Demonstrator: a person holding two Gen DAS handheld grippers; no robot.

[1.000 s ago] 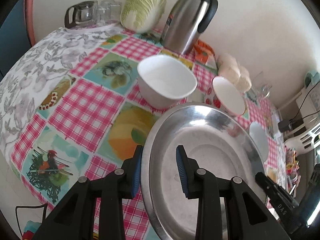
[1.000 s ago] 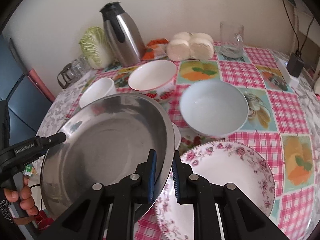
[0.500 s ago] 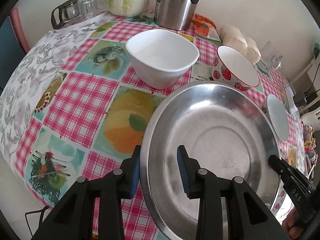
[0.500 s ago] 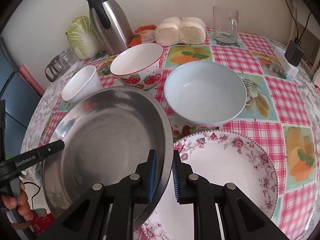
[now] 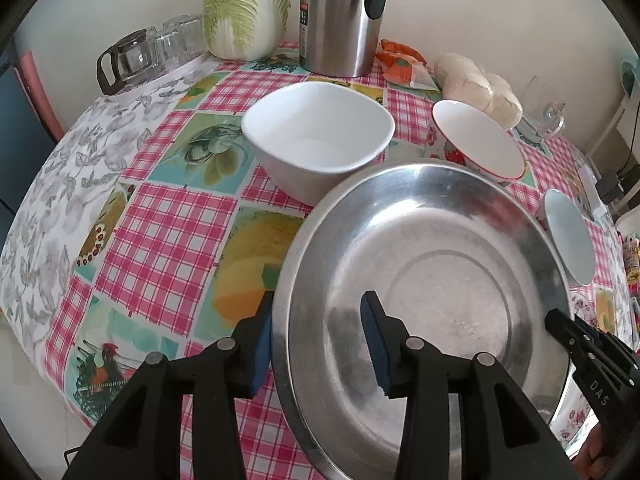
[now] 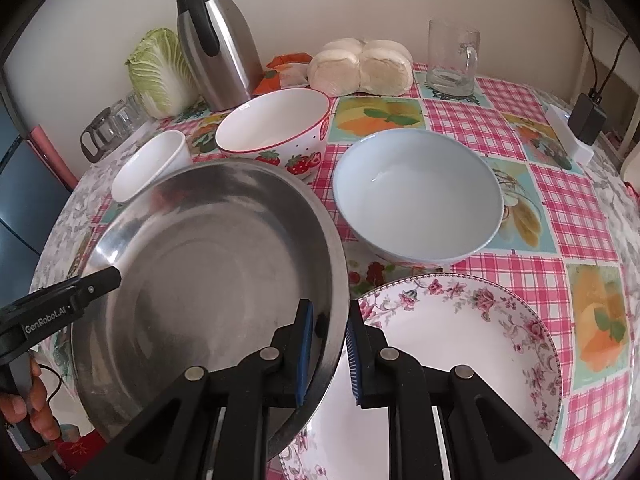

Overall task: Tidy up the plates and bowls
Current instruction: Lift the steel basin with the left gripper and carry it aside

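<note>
A big steel plate (image 5: 440,280) hangs tilted, its right edge over a floral plate (image 6: 460,360). My right gripper (image 6: 330,352) is shut on the steel plate's (image 6: 200,280) right rim. My left gripper (image 5: 318,344) straddles the left rim; its jaws are opening and the pads stand clear of the metal. Behind the steel plate stand a white square bowl (image 5: 316,136), a strawberry bowl (image 6: 276,128) and a pale blue bowl (image 6: 420,200).
At the back of the checked tablecloth (image 5: 168,232) are a steel thermos (image 6: 216,44), a cabbage (image 5: 244,8), a glass teapot (image 5: 128,60), white buns (image 6: 360,66) and a glass mug (image 6: 452,60). A charger (image 6: 586,116) lies at the right edge.
Both grippers and the steel plate have sunk towards the table and the floral plate. The left gripper's jaws have widened around the rim.
</note>
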